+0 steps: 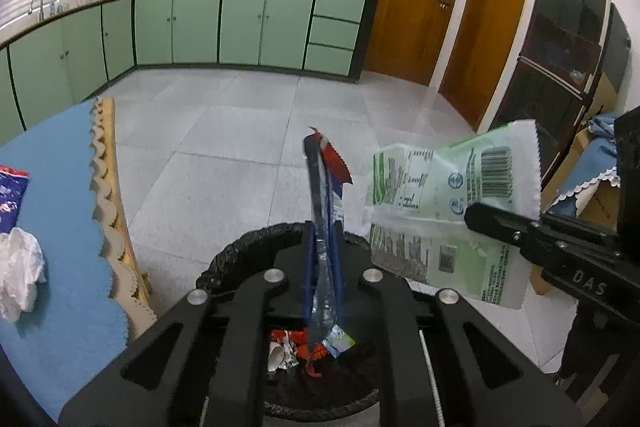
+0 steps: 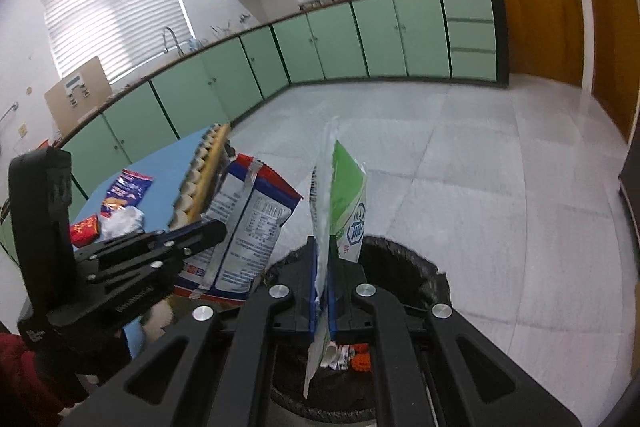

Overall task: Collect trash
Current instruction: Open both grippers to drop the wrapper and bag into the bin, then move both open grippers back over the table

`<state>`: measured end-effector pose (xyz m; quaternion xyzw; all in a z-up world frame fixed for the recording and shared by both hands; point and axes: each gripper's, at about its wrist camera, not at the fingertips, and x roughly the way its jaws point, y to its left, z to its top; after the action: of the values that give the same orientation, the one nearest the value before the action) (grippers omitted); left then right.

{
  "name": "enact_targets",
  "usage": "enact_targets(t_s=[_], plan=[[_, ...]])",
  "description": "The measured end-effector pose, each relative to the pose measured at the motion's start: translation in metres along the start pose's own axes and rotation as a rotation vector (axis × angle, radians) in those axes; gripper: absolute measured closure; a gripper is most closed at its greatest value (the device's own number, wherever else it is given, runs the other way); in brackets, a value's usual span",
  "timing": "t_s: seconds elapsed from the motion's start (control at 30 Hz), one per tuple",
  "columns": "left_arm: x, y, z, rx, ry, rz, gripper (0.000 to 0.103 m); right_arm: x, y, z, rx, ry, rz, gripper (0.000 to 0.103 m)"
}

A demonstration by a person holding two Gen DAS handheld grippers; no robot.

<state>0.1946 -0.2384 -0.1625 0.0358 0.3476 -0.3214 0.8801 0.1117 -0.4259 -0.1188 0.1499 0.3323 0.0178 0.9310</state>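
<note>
1. The left gripper (image 1: 322, 227), a black two-finger tool with blue pads, has its jaws nearly together and pinches a blue, red and silver foil snack wrapper (image 1: 326, 195) edge-on, above the bin.
2. The right gripper (image 2: 322, 267), the same make, is likewise nearly closed and clamps a pale green and white plastic packet (image 2: 340, 195) that stands upright between its pads.
3. Both wrappers hang over the round bin lined with a black plastic bag (image 1: 224, 263), which stands on the grey tiled floor (image 1: 240, 131) beside the table.
4. Crumpled red, white and green scraps (image 1: 304, 345) already lie in the bin; their number cannot be told.
5. On the blue scalloped tablecloth (image 1: 68, 187) three pieces remain: one blue printed wrapper (image 2: 128, 189), one small red packet (image 2: 85, 230) and one crumpled white tissue (image 2: 122, 221).
6. Two grippers, two held wrappers, one bin.
</note>
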Motion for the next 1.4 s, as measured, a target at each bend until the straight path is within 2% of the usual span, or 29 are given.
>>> enact_targets(t_s=[0.07,0.13,0.2,0.27,0.33,0.43,0.5,0.63,0.8,1.0,1.27,1.4], plan=[[0.005,0.002,0.0,-0.004,0.021,0.0,0.074,0.008,-0.004,-0.001,0.013,0.021,-0.004,0.094],[0.009,0.003,-0.001,-0.011,0.035,-0.004,0.067,0.016,-0.007,-0.004,0.022,0.039,-0.009,0.091],[0.01,0.005,-0.001,-0.019,0.044,-0.015,0.065,0.021,-0.011,-0.006,0.031,0.052,-0.023,0.075],[0.009,0.008,-0.001,-0.025,0.048,-0.018,0.061,0.023,-0.013,-0.009,0.04,0.056,-0.03,0.07],[0.004,0.012,0.002,-0.035,0.039,-0.017,0.059,0.02,-0.013,-0.01,0.044,0.053,-0.051,0.057],[-0.013,0.02,0.005,-0.057,0.003,-0.003,0.05,0.011,-0.01,-0.008,0.04,0.031,-0.078,0.04],[-0.031,0.028,0.007,-0.071,-0.038,0.025,0.046,0.001,-0.001,-0.004,0.032,0.001,-0.093,0.023],[-0.069,0.045,0.009,-0.089,-0.112,0.077,0.033,-0.014,0.021,0.005,0.02,-0.06,-0.061,0.007],[-0.117,0.073,0.001,-0.118,-0.18,0.168,0.026,-0.025,0.062,0.016,-0.006,-0.127,0.009,0.006],[-0.162,0.109,-0.017,-0.15,-0.217,0.288,0.024,-0.018,0.135,0.02,-0.141,-0.18,0.062,0.006],[-0.211,0.17,-0.04,-0.22,-0.236,0.449,0.024,0.024,0.221,0.014,-0.255,-0.154,0.16,0.006],[-0.229,0.199,-0.051,-0.271,-0.238,0.518,0.024,0.049,0.25,0.01,-0.278,-0.136,0.169,0.006]])
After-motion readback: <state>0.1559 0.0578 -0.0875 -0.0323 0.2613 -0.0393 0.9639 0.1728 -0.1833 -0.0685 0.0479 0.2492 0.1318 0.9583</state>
